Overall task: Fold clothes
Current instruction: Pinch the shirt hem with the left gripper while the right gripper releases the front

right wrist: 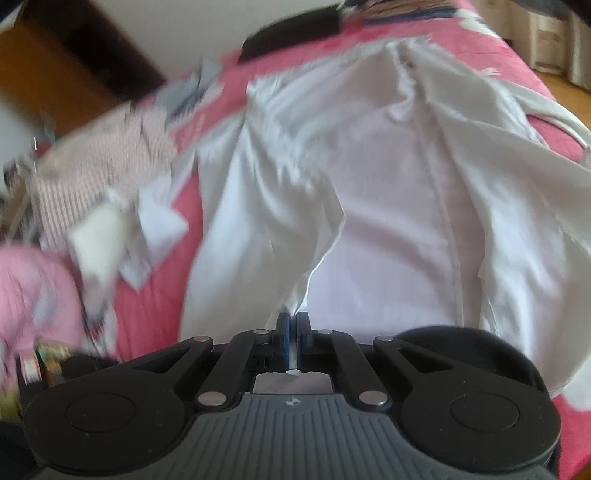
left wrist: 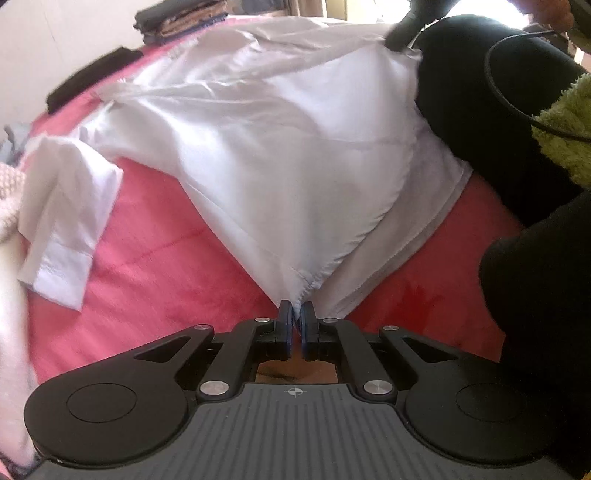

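A white shirt [left wrist: 280, 147] lies spread on a pink bed cover [left wrist: 166, 251]. My left gripper [left wrist: 296, 314] is shut on a corner of the shirt's hem and holds it lifted, with the cloth stretched away from it. One sleeve with its cuff [left wrist: 62, 258] lies flat at the left. My right gripper [right wrist: 293, 325] is shut on another edge of the white shirt [right wrist: 369, 184], which hangs in folds ahead of it. The right gripper also shows in the left wrist view [left wrist: 400, 37], pinching the shirt at the far top right.
Folded dark clothes [left wrist: 181, 18] are stacked at the far edge of the bed. A black item [left wrist: 92, 77] lies beside them. Loose striped and pink garments [right wrist: 92, 177] lie at the left. The person's dark trousers [left wrist: 491, 96] and green fleece sleeve [left wrist: 569, 129] are at the right.
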